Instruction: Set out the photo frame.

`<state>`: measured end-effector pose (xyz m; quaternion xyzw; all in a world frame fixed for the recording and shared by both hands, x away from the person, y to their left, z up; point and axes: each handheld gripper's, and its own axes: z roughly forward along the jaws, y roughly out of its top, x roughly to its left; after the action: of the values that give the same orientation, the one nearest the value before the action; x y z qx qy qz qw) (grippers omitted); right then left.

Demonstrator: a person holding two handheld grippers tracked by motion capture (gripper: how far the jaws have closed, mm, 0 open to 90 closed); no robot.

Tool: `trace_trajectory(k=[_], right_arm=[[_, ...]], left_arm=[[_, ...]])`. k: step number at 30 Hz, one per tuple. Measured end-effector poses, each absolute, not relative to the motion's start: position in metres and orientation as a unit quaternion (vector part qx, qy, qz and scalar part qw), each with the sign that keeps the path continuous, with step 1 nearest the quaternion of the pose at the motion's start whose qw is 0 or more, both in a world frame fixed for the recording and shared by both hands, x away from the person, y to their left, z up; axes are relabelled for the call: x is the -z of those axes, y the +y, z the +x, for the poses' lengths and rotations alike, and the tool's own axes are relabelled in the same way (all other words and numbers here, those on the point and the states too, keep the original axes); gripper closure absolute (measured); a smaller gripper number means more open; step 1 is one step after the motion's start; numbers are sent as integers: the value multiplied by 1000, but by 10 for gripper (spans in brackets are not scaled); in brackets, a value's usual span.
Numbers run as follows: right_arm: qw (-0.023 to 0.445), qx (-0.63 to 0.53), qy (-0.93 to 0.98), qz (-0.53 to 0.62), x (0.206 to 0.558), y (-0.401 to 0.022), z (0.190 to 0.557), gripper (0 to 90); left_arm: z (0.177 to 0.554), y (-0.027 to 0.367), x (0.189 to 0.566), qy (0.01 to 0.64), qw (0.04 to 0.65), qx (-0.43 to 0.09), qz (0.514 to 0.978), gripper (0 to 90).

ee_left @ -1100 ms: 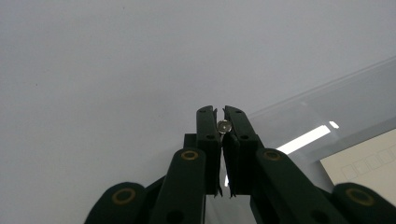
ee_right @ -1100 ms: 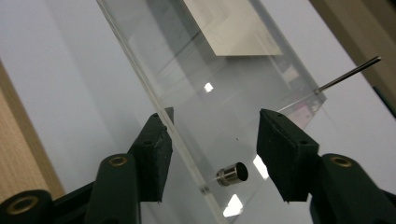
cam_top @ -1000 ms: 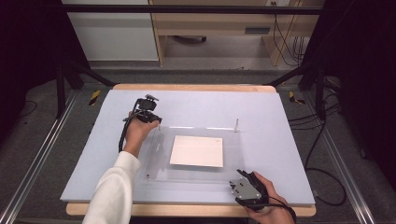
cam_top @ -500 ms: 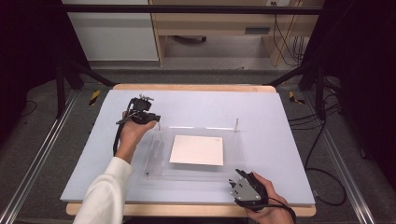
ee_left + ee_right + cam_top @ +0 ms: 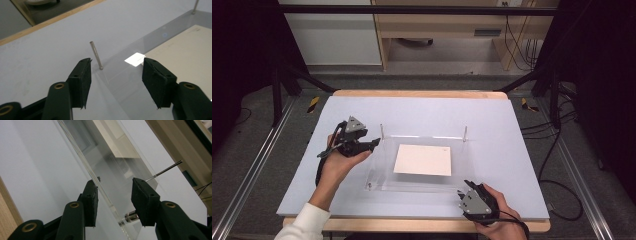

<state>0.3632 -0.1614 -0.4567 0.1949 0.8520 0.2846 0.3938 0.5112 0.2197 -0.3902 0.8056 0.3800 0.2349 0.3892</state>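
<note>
- Nearest, right gripper (image 5: 464, 192) at the table's near edge, jaws partly apart and just closing a little further — clear acrylic plate's (image 5: 384, 167) near right corner between them in the right gripper view, pads not seen pressing on it.
- There too, short metal foot (image 5: 130, 216) under that corner, low between the jaws.
- Flat on the grey table (image 5: 422, 110), mid-way: the plate — transparent, rectangular, edges catching light, long axis running left to right across the table.
- Under or on it, a pale cream sheet (image 5: 423, 160), slightly skewed, near the plate's middle.
- At the far corners, two thin metal pins, left pin (image 5: 381, 130) and right pin (image 5: 465, 132), standing upright.
- At the plate's left far corner, left gripper (image 5: 374, 144), jaws pointing right toward the plate, just opened wide — nothing gripped; in the left gripper view the left pin stands just beyond the gap, clear of both pads.
</note>
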Motion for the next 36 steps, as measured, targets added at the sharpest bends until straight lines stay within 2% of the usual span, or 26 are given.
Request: trace_trajectory(k=[4, 10, 17, 20, 26, 36], right_arm=[[402, -291, 845, 198, 453, -160, 362, 602], [410, -301, 837, 202, 448, -161, 362, 617], [409, -307, 834, 204, 443, -161, 363, 623], [410, -309, 833, 206, 441, -161, 364, 628], [410, -312, 831, 210, 435, -162, 366, 635], [402, -315, 831, 220, 421, -162, 372, 644]], left_arm=[[496, 221, 388, 351, 387, -250, 816, 320], [476, 225, 379, 336, 405, -251, 812, 256], [455, 229, 370, 319, 424, -260, 807, 142], [449, 230, 367, 302, 431, -264, 808, 124], [432, 217, 362, 258, 419, -293, 820, 148], [411, 204, 364, 199, 408, -296, 841, 248]])
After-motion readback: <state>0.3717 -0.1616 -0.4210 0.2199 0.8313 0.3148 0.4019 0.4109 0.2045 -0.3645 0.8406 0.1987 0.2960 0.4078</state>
